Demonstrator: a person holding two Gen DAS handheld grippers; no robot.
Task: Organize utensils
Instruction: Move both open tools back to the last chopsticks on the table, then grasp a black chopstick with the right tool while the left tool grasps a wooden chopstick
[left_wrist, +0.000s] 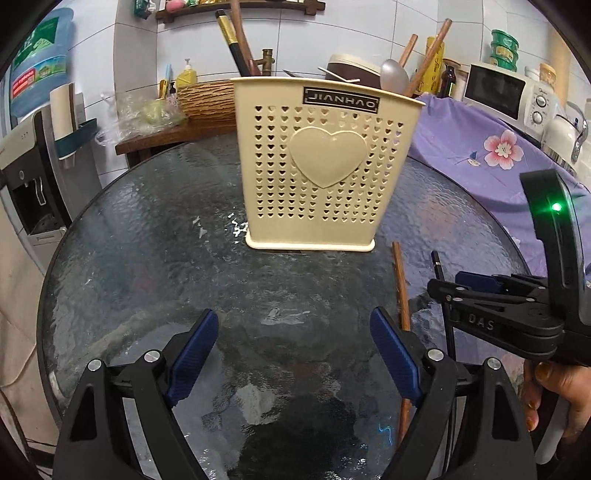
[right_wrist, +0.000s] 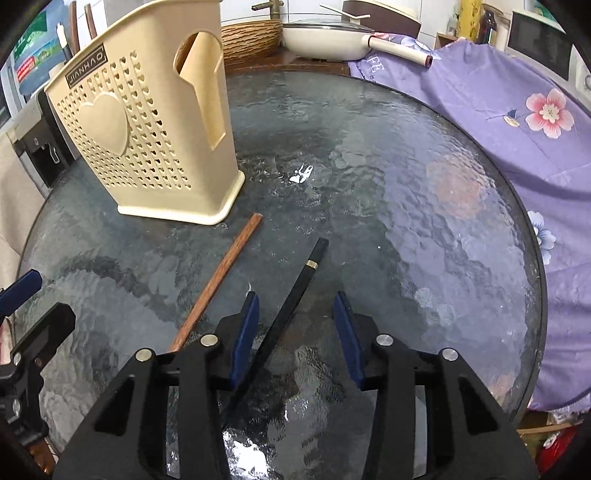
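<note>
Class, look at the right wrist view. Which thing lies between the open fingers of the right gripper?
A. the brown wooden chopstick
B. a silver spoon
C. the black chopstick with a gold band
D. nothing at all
C: the black chopstick runs up between the fingers of the right gripper, while the brown chopstick lies outside them, to the left.

cream holder (right_wrist: 147, 140): upright | brown chopstick (right_wrist: 218, 280), black chopstick (right_wrist: 295, 291): flat on glass table (right_wrist: 406, 184)

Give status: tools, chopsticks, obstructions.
Left tool open, empty. Right tool open, straddling black chopstick. Brown chopstick flat beside it. Holder upright, path clear.
</note>
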